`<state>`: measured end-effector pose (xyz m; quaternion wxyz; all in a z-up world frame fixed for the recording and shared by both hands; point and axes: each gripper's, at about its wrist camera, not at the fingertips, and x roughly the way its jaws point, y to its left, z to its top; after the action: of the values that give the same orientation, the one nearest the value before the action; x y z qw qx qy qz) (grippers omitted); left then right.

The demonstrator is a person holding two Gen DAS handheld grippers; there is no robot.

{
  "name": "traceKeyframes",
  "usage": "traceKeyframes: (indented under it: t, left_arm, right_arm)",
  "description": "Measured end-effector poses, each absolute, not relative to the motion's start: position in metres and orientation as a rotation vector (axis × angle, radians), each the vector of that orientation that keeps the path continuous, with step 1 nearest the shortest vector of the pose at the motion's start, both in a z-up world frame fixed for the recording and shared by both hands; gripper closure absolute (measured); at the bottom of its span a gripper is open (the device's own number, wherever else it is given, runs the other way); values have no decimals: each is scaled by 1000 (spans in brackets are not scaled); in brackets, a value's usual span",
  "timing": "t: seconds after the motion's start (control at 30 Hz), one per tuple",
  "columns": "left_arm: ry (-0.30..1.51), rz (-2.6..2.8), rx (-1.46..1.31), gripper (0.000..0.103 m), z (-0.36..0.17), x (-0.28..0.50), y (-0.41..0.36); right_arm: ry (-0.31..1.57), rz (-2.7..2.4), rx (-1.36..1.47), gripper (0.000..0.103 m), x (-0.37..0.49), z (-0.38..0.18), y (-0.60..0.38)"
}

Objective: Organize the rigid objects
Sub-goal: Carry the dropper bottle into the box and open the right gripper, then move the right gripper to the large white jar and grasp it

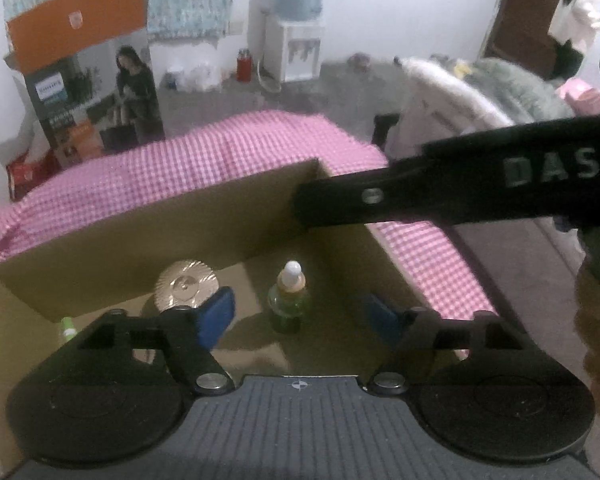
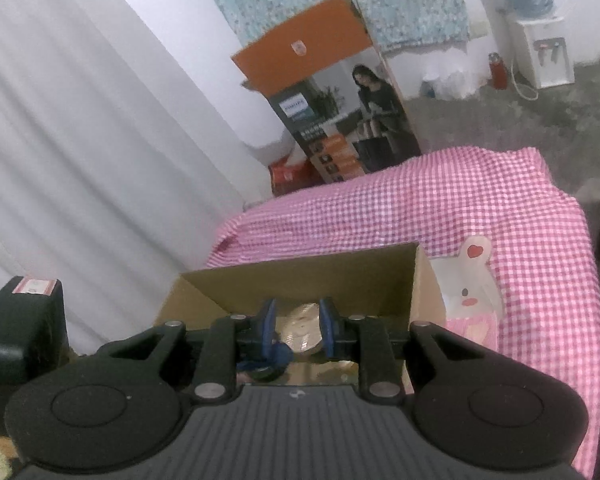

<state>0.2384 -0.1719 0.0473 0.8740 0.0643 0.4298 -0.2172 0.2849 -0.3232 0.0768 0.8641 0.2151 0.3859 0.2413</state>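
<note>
Left wrist view: your left gripper hangs with fingers apart and nothing between them over the cardboard box, where a small green bottle stands upright beside a gold ribbed lid. Right wrist view: your right gripper is over the same box, fingers narrowly parted and apparently empty. The bottle looks placed; next, you likely need another loose item.
</note>
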Motion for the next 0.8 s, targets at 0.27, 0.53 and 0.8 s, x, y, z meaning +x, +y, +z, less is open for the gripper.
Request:
traceKeyframes:
  t: [0.27,0.53,0.8]
  left_arm:
    - [799,-461,100,11,74,161,-135]
    - [714,-427,101,5,81,91,-92]
    - [666,-315,95,3,65,51,-48]
  right_arm:
    - [712,533,484,50,201,102,-326]
    - [666,576,554,36,129,97,-308]
    - [714,643,566,25,98,72,-261]
